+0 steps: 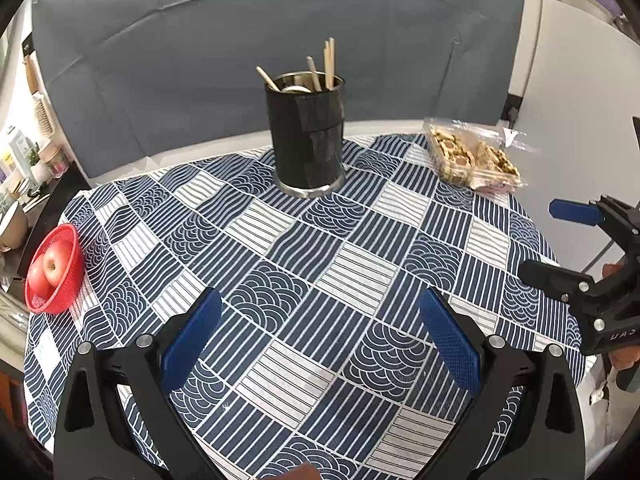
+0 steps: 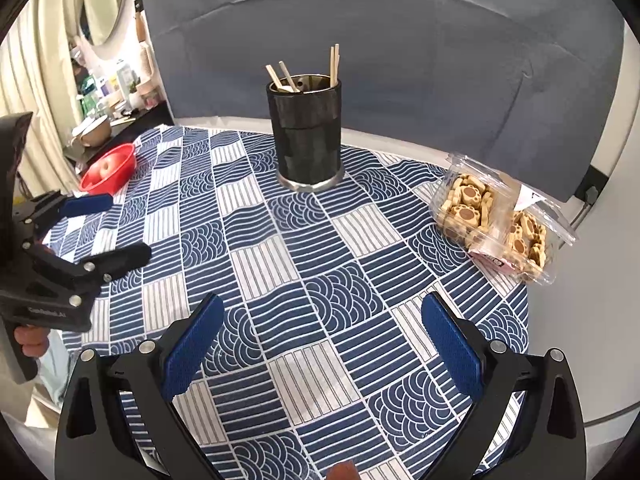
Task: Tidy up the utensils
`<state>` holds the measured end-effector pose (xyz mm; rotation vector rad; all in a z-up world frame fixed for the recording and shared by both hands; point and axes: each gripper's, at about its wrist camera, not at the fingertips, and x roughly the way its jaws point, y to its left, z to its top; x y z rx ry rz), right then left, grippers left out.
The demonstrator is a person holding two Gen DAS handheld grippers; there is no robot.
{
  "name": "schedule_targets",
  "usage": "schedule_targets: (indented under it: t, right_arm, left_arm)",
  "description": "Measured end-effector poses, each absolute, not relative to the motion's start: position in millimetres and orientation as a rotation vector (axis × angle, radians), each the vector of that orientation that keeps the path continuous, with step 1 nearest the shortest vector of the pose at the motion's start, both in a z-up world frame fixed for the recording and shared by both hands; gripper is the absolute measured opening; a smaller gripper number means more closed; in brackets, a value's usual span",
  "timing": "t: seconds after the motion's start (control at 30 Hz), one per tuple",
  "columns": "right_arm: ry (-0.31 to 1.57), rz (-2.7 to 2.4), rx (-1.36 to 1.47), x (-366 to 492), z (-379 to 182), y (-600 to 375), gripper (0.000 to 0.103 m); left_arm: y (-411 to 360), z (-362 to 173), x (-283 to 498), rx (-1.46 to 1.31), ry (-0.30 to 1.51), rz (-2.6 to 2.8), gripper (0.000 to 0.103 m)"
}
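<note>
Both tools hang over the patterned cloth (image 1: 320, 280) on the bench: left tool (image 1: 320, 340) with fingers spread wide and nothing between them, right tool (image 2: 324, 336) likewise spread and empty. Straight ahead of each, well apart, stands the dark utensil holder (image 1: 306, 136) with wooden chopsticks (image 1: 329, 62) upright inside. Ahead and right lies a clear cookie box (image 2: 500, 224). Far left of the left tool sits a red basket (image 1: 54, 270) with an apple (image 1: 55, 266).

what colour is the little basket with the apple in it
Red. The basket shows best in the left wrist view, at the table's left edge.
</note>
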<state>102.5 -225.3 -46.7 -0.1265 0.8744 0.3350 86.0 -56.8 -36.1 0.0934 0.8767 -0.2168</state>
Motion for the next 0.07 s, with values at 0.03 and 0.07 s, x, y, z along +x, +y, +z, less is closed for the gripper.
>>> schedule_targets:
  t: [0.03,0.07]
  right_arm:
    - [0.876,0.337,-0.128,102.9,-46.9,-224.0,0.095]
    - [0.876,0.337,-0.128,102.9,-46.9,-224.0,0.095]
  left_arm:
    - [-54.7,-36.7,86.5,0.083,0.883,-0.221,0.097]
    - [-52.6,-37.8,87.5,0.076,0.891,-0.225,0.097]
